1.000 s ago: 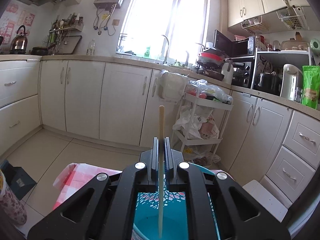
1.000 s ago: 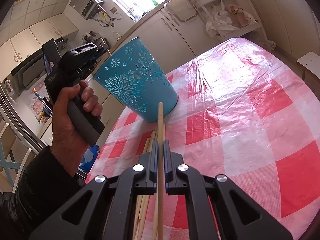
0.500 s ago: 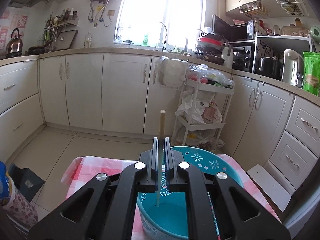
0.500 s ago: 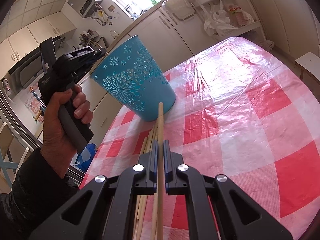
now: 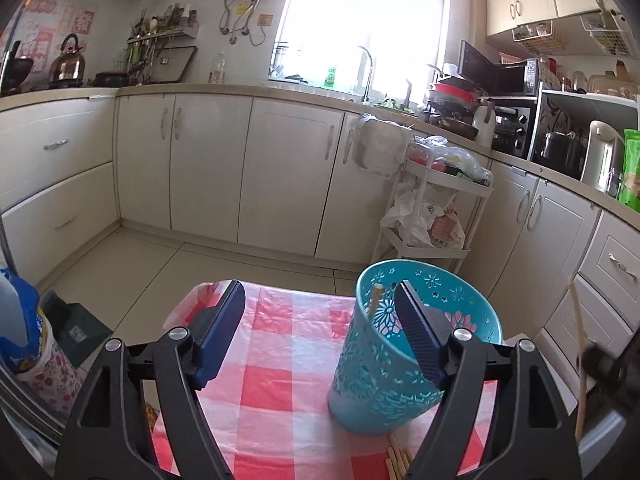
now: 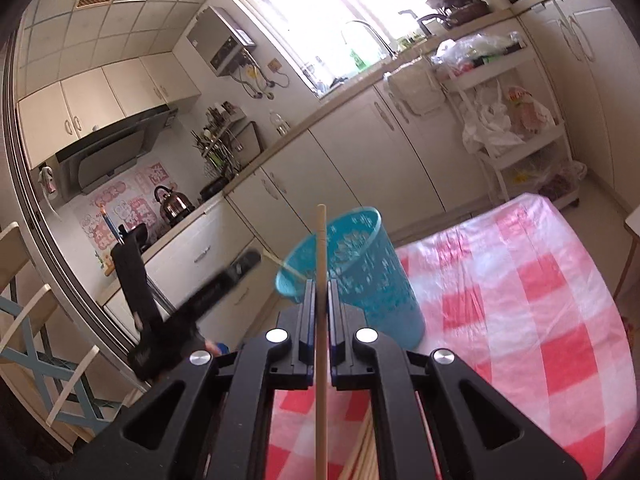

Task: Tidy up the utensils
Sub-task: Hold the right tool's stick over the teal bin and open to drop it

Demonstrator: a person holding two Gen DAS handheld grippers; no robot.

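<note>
Showing only in the left view, spare chopsticks [image 5: 397, 457] lie beside the cup [image 5: 404, 360].

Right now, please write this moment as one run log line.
left claw: open, jaws just opened, empty | chopstick: in blue cup | right claw: shut on second chopstick | more chopsticks: on table
</note>
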